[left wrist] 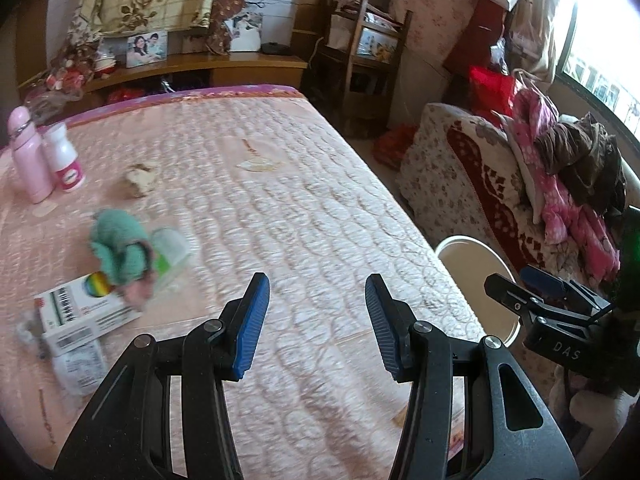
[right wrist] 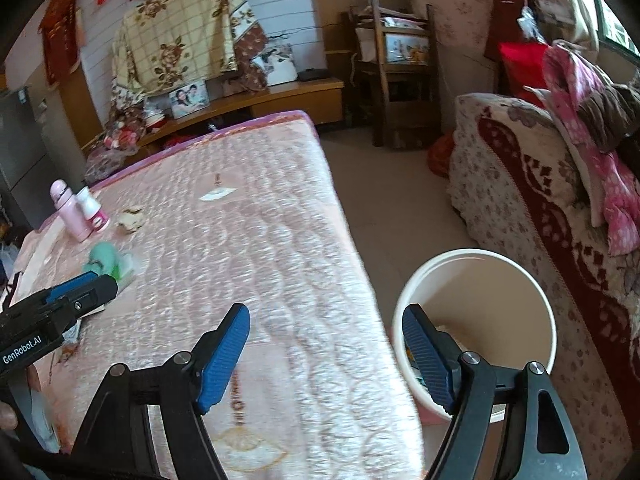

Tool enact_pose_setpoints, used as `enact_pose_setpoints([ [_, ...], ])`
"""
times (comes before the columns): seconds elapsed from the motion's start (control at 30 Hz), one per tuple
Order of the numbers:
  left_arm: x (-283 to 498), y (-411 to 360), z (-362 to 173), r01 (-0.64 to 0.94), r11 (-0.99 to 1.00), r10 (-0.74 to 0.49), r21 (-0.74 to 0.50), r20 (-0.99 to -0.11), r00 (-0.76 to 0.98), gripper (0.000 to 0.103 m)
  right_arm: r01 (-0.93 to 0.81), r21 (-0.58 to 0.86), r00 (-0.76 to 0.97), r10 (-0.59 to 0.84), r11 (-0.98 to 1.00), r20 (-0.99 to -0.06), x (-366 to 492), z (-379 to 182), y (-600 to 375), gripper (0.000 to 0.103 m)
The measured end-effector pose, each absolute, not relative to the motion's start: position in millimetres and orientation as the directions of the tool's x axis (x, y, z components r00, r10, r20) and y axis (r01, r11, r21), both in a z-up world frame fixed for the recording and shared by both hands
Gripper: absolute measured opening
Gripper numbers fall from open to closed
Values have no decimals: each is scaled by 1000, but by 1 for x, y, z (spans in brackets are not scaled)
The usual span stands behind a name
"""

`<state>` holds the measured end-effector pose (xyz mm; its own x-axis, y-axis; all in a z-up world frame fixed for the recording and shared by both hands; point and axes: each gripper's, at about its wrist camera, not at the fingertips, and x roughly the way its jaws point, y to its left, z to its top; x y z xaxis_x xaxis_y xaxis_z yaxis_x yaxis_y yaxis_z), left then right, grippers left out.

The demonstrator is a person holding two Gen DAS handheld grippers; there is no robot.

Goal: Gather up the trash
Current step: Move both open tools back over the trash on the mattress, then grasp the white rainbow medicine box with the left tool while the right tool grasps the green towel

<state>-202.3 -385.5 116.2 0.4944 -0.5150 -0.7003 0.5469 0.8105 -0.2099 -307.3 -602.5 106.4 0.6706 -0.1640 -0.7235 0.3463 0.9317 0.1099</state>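
Note:
My left gripper [left wrist: 317,294] is open and empty above the pink quilted bed [left wrist: 280,200]. Left of it lie a white medicine box [left wrist: 86,306], a crumpled paper slip [left wrist: 78,364], a teal knitted cloth [left wrist: 120,246] on a clear wrapper [left wrist: 172,252], and a crumpled tissue [left wrist: 140,180]. My right gripper [right wrist: 326,324] is open and empty over the bed's right edge, beside a white bucket [right wrist: 476,264] on the floor. The bucket [left wrist: 472,252] also shows in the left wrist view, with some scraps at its bottom.
A pink flask [left wrist: 28,156] and a white bottle [left wrist: 64,160] stand at the bed's far left. A flat wrapper [left wrist: 258,164] lies mid-bed. A sofa [right wrist: 540,208] piled with clothes is right of the bucket. A wooden headboard shelf [left wrist: 224,66] and rack stand behind.

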Motion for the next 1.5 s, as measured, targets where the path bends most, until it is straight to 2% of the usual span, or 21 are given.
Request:
enact_pose_setpoints([
  [0.7,-173,-245,112,399,894,-402,-203,-755,518,48,112,111,653,11,988,-757,-254,89,-488,78],
  [1.0,-122,-179,104,225,962,-260,-157,-784,563,48,29,142,614,95,989,-783,-229,77,-456,78],
  [1.07,-115,-173,97,209,960,-273,-187,-793,545,48,5,146,618,112,989,-778,-224,78,-449,78],
  [1.23,-114,-186,93,347,891,-433,-291,-773,464,48,-23,140,609,124,990,-783,-216,75,-439,79],
  [1.3,-114,-201,92,437,854,-468,-282,-783,409,59,-17,145,592,127,989,-796,-211,69,-441,79],
  [1.33,-113,-209,91,461,844,-470,-275,-793,388,67,-13,146,587,126,989,-800,-210,67,-443,79],
  [1.4,-109,-225,86,516,822,-455,-243,-824,337,68,-1,152,579,125,988,-806,-206,64,-448,79],
  [1.5,-103,-244,79,572,812,-368,-113,-860,353,68,10,160,574,125,987,-809,-202,62,-453,79],
])
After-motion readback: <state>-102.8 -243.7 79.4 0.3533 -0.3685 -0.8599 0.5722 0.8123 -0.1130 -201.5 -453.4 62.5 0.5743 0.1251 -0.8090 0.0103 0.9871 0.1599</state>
